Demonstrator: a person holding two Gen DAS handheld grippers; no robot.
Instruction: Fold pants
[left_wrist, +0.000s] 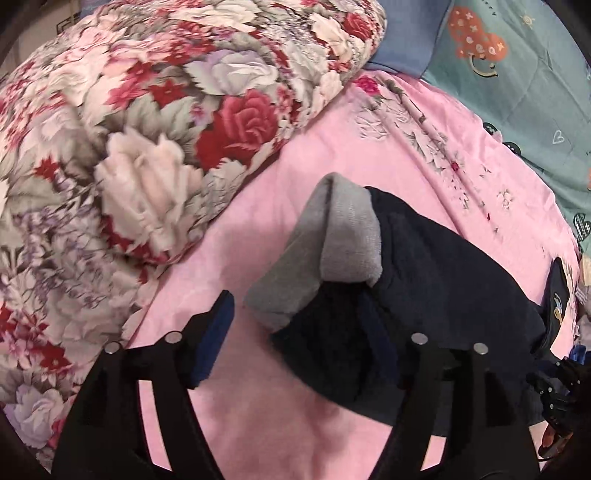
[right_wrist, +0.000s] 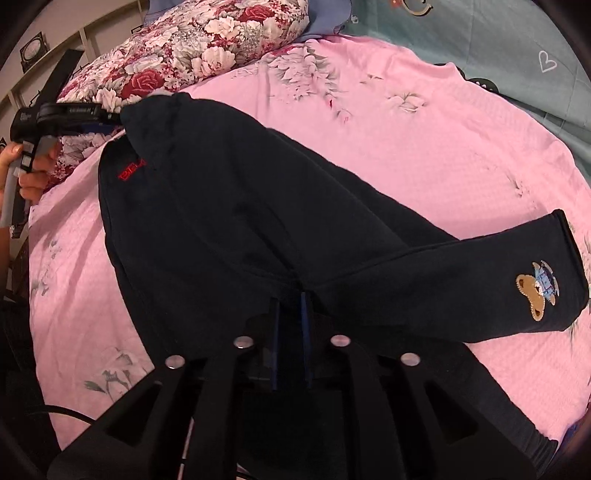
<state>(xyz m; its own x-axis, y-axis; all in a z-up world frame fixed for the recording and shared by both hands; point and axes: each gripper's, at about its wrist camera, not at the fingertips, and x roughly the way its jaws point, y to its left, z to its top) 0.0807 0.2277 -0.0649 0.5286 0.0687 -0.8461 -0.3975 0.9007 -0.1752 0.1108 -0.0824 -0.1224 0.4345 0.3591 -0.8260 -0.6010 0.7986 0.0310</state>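
Navy knit pants lie spread on the pink bedsheet, waist end toward the floral quilt, one leg reaching right with a bear patch near its hem.

Left gripper: fingers stand well apart. The waist corner sits between them, its grey lining turned outward, but the left pad is clear of the cloth; the far pad is hidden by dark fabric, so contact there cannot be confirmed. Judged released, not gripping.

Right gripper: fingers close together with a ridge of navy cloth at the crotch seam pinched up between them. The gap is narrow; from the bunching, judged clamped on the fabric (a loosening hold cannot be ruled out).

Risks noted:
- Flipped waistband with exposed lining may be folded in as it lies, giving a lumpy, crooked edge, if it is not smoothed first.
- A one-sided hold: any pull by the right gripper would drag the whole garment across the sheet and skew the legs, since the left end is free.
- Soft sheet may wrinkle or be caught with the pants on the next grasp.
- Quilt lies just beside the waist end; a wide swing of the left gripper could snag it.
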